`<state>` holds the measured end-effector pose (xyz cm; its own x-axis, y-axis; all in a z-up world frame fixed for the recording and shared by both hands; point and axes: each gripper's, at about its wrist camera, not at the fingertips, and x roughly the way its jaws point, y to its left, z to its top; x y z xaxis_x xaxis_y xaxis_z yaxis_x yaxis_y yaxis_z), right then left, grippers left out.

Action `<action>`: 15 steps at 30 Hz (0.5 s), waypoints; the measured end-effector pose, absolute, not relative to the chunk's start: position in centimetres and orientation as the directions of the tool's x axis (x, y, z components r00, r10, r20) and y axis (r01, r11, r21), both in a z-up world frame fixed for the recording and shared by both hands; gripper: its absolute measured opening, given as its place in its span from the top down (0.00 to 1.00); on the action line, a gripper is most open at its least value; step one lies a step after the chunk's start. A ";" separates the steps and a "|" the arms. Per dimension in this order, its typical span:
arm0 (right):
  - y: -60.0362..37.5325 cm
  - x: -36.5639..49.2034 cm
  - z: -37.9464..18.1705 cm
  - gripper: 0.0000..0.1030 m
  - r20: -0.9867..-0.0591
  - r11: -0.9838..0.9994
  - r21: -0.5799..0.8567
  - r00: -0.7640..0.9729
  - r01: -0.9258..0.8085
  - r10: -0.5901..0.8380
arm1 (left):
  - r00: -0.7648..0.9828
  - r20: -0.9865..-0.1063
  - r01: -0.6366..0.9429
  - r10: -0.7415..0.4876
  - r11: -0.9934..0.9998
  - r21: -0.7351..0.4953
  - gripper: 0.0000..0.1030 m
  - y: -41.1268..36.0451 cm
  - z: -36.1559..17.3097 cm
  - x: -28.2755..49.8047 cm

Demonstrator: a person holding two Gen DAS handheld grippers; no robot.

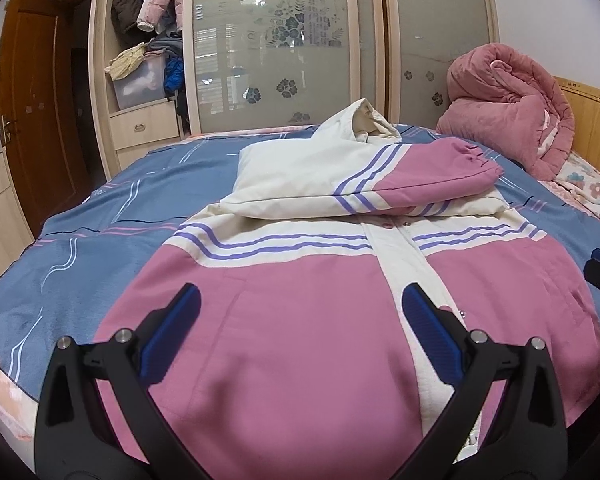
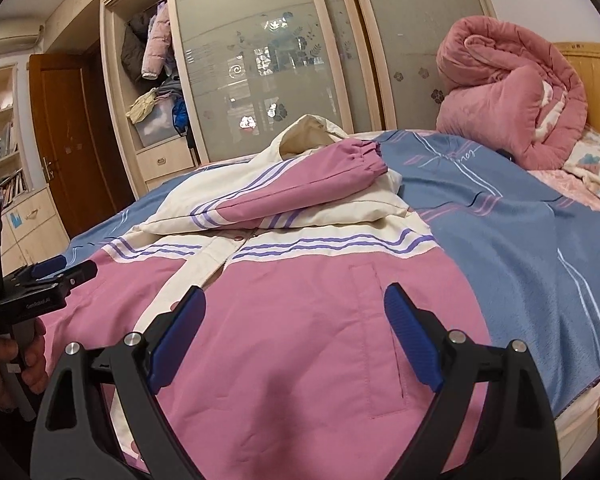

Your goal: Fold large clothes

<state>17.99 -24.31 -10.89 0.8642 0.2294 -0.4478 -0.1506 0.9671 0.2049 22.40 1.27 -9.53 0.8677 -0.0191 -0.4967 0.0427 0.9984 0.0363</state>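
1. Left tongs point(image 1: 300, 316) stand wide and empty, hovering over the hem half of the pink-and-cream hooded jacket point(image 1: 300, 280); right tongs point(image 2: 294, 316) likewise, by the pocket point(image 2: 380, 340).
2. Jacket lies front-up on the bed point(image 1: 80, 248), sleeves point(image 1: 420, 176) crossed over the chest.
3. Risk: pinching only the top layer at the hem would drag the padded front and spill the stacked sleeves.
4. Uneven lifts would skew the fold.
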 end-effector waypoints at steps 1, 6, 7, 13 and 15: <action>-24.3 18.1 -10.9 0.12 -0.451 0.967 0.208 0.863 -0.148 0.229 | 0.867 -0.498 0.045 -0.021 0.998 0.035 0.02 1.3 -9.5 22.4; -24.2 18.4 -11.0 0.12 -0.456 0.963 0.223 0.858 -0.148 0.238 | 0.872 -0.489 0.046 -0.015 0.998 0.051 0.02 1.1 -9.3 22.3; -24.2 18.4 -11.1 0.12 -0.455 0.963 0.225 0.858 -0.148 0.238 | 0.873 -0.487 0.053 -0.023 0.998 0.047 0.02 1.1 -9.1 22.2; -23.8 19.3 -11.1 0.12 -0.486 0.964 0.226 0.842 -0.137 0.234 | 0.874 -0.482 0.079 -0.056 0.997 0.027 0.02 1.2 -8.5 22.5; -23.7 19.6 -10.7 0.12 -0.487 0.963 0.233 0.841 -0.135 0.235 | 0.870 -0.490 0.080 -0.059 0.997 0.022 0.02 1.2 -8.4 22.9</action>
<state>19.61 -23.66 -10.71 0.8409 0.2354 -0.4872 -0.1347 0.9631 0.2329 22.86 1.24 -8.43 0.8699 -0.0594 -0.4896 0.0801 0.9966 0.0215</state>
